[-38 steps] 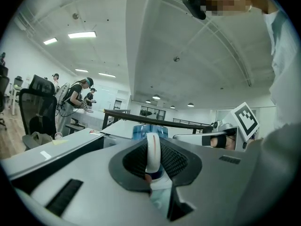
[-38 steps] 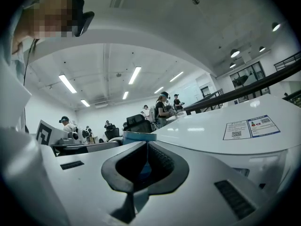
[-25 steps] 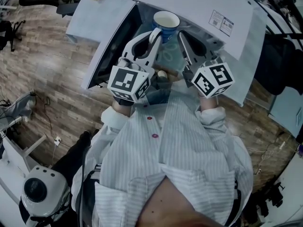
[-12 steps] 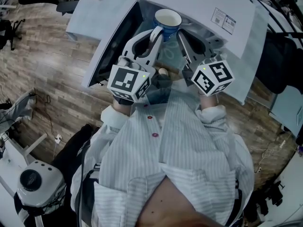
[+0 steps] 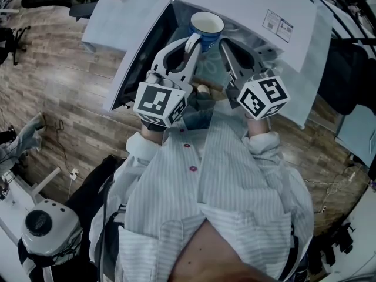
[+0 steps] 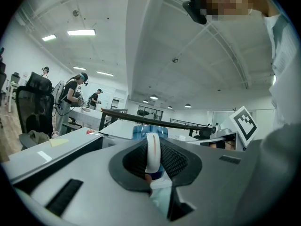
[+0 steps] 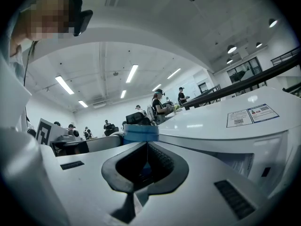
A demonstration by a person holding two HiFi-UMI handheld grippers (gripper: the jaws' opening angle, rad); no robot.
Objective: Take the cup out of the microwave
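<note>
Jaws of the left tool (image 5: pixel 191 43) are clamped on the white handle (image 6: pixel 153 153) of the cup (image 5: pixel 207 26). In the left gripper view the handle stands upright between the ribbed pads, with the blue cup wall rising just beyond them. The right tool (image 5: pixel 224 46) has its jaws closed together on nothing. Its own view shows only the cup's blue rim (image 7: pixel 139 132) ahead and a little to the left of its tips, near but apart.

The cup is upright, mouth up, straight ahead of the left tool. Its handle points back toward the person, so the grip and the way out run along the same line. It sits at the front edge of the white microwave (image 5: pixel 258 4), level with the opening. From above I cannot tell whether its base has fully cleared the cavity.

The dark door (image 5: pixel 138 57) hangs open to the left, just outside the left tool, and the microwave's front frame lies close to the right tool. The coming move looks like a straight draw back toward the person by the left hand, which alone carries the cup. The channel between door and frame is narrow, and a one-sided hold on the handle may let the cup tip.
</note>
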